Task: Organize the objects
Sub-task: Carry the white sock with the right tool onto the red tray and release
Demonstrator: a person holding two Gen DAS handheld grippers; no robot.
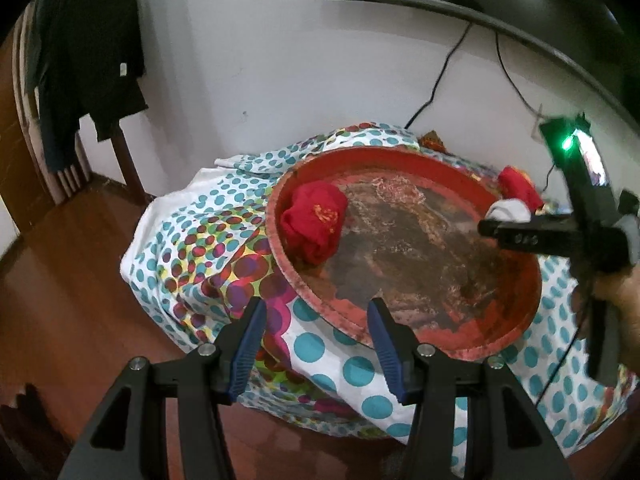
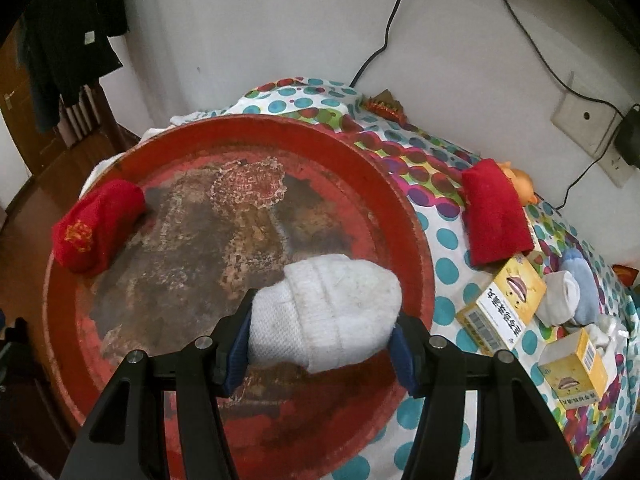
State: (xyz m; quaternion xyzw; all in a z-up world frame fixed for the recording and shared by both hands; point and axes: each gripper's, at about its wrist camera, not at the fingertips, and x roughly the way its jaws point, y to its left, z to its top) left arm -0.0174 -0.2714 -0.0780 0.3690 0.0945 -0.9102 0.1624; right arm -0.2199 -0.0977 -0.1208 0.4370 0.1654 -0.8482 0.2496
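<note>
A white sock [image 2: 326, 312], rolled into a bundle, sits clamped between the blue pads of the right gripper [image 2: 320, 344], its long axis running across the jaws from pad to pad, over the near right part of the round red tray [image 2: 400, 216]; the drop appears to lie straight below, since the bundle hangs above the tray's worn floor and inside its rim; the left gripper [image 1: 316, 344] stands wide with nothing between its pads, at the tray's near edge, so the right hand is plainly the nearer to the job; counted: one red sock bundle [image 2: 96, 232] already in the tray at its far left, one more red bundle [image 2: 496, 216] on the spotted cloth [image 2: 444, 240] to the right, two yellow boxes [image 2: 504, 304], a pale blue sock [image 2: 580, 288] beside further white ones whose number cannot be told.
</note>
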